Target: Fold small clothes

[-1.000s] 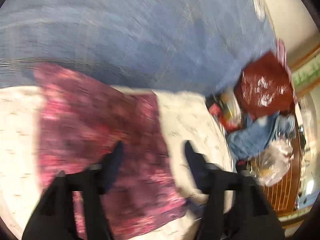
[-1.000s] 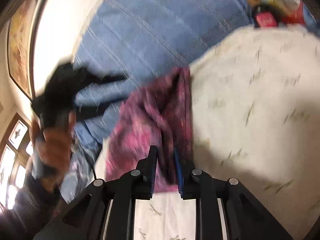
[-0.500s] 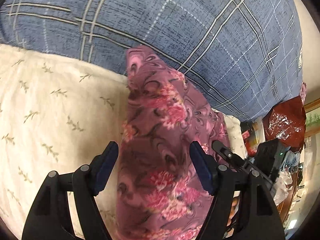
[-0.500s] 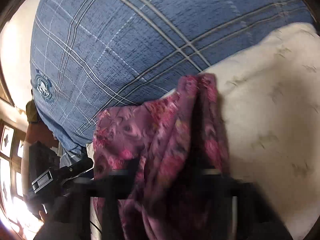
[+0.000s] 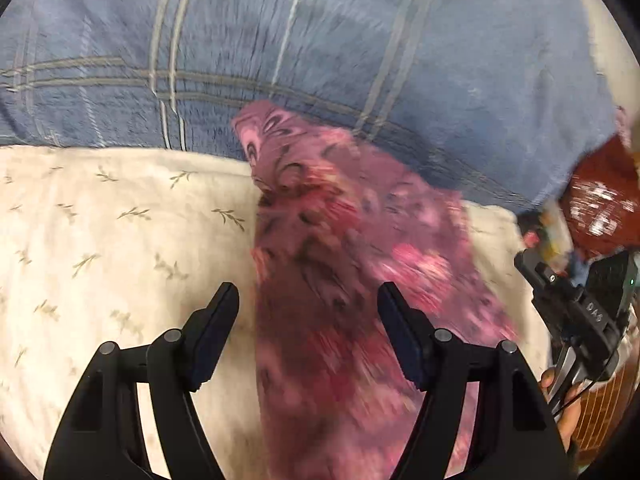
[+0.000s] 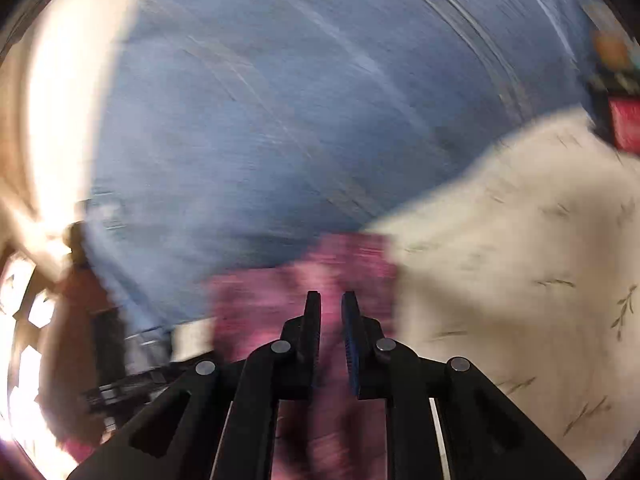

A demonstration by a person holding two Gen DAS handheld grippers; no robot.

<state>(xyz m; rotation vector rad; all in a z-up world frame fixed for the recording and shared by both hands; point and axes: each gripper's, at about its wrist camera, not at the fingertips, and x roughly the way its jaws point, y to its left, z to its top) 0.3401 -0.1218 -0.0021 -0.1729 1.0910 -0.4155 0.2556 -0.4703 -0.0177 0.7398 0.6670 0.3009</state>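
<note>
A purple floral garment lies folded into a long strip on the cream leaf-print sheet, its far tip against the blue plaid blanket. My left gripper hovers open just above the strip, one finger on each side, touching nothing. In the blurred right wrist view, my right gripper hangs over the garment with a narrow gap between its fingers. Its jaws are opening, and pink cloth shows through the gap; no pinch is visible. The right gripper's black body sits at the strip's right edge.
The blue plaid blanket rises behind the cream sheet. A shiny dark red bag and small clutter lie off the sheet's right end. A person's hand holds the right tool. A red object sits at the far right.
The garment went from spread flat to a narrow folded strip. My left gripper sank closer to it. The cloth that draped over my right fingers now lies under them, and that gripper swept sideways.
</note>
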